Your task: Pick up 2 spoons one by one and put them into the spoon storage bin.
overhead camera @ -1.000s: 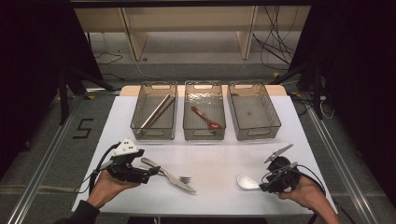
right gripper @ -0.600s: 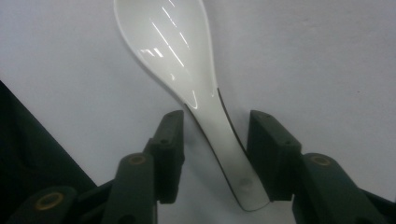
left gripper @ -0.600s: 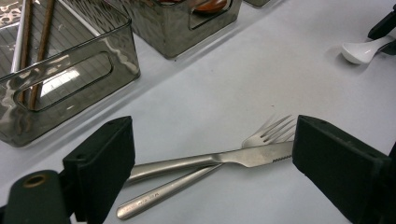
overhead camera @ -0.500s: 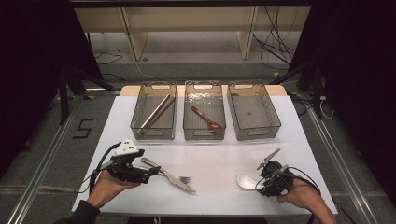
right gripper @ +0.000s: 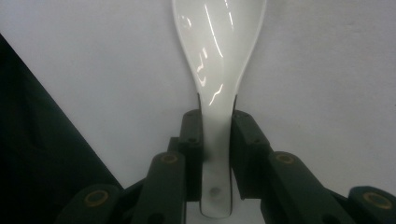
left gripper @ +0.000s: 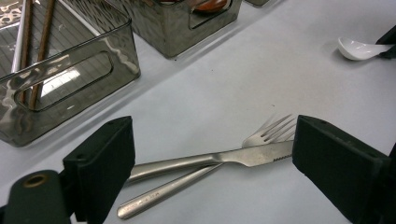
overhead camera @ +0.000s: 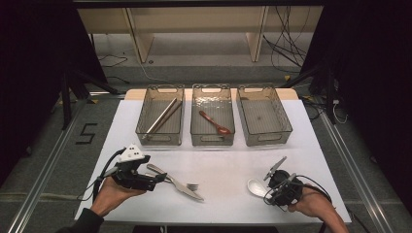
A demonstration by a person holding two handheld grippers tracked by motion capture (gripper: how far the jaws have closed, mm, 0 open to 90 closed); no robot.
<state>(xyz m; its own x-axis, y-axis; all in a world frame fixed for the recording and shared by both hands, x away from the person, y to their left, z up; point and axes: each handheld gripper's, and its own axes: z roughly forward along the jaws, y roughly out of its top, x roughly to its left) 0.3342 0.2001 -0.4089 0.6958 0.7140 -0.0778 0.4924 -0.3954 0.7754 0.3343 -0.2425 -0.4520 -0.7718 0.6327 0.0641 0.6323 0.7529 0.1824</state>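
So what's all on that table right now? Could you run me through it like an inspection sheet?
Surface: white table, no spills seen.
Job's things: white spoon on the table near the right edge; fork and knife crossed near the left.
Clutter: three clear bins; left one holds chopsticks, middle one a red spoon.
Grippers: left gripper open around the fork and knife; right gripper shut on the white spoon's handle.
Cables: black leads trail from both grippers.
Surroundings: floor with loose wires, wooden shelf legs.
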